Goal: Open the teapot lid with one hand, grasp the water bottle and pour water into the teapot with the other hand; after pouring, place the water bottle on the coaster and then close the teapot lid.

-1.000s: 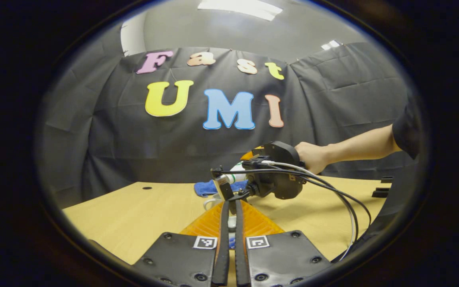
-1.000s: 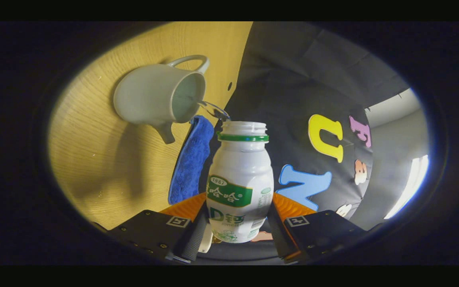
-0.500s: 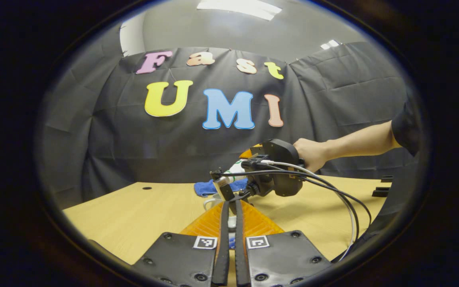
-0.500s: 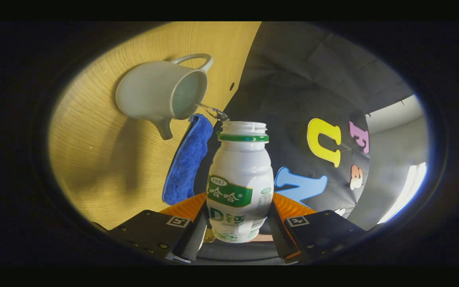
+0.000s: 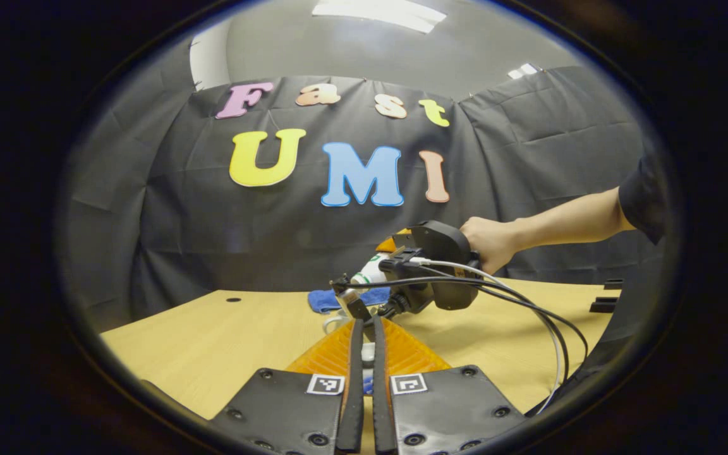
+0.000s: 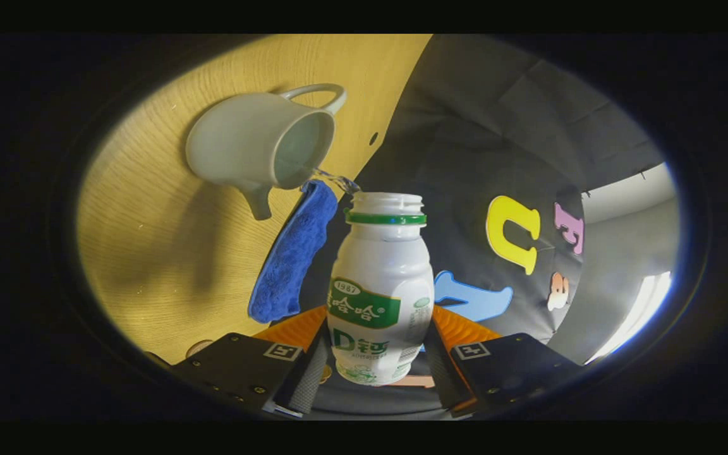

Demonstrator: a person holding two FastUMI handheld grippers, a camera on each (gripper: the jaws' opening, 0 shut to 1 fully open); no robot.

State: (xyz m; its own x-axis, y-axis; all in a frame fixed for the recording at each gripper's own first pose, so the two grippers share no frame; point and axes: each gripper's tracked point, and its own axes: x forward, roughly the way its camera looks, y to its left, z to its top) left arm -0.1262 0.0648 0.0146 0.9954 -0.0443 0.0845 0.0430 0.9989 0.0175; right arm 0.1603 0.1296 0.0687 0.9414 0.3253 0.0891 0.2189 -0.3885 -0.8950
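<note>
Right gripper (image 6: 380,373): in the right gripper view its two fingers are clamping the lower body of the water bottle (image 6: 381,291) at bottom centre; in the left gripper view it is sitting at centre right, gripped by a person's hand (image 5: 489,243), with cables (image 5: 528,309) trailing to the lower right.
Water bottle: white, with a green neck ring and an uncapped mouth, it is being held tipped toward the teapot; a thin stream of water (image 6: 332,180) is running from its mouth to the teapot's open rim.
Teapot (image 6: 256,148): pale, lidless, standing on the wooden table (image 6: 168,253) in the upper left of the right gripper view, with its handle toward the top and its spout toward the bottom of the frame.
Coaster (image 6: 288,256): a blue cloth pad lying on the table just beside the teapot, left of the bottle.
Left gripper (image 5: 364,363): at bottom centre of the left gripper view, its fingers are standing nearly together around a small pale object that is too hidden to name.
</note>
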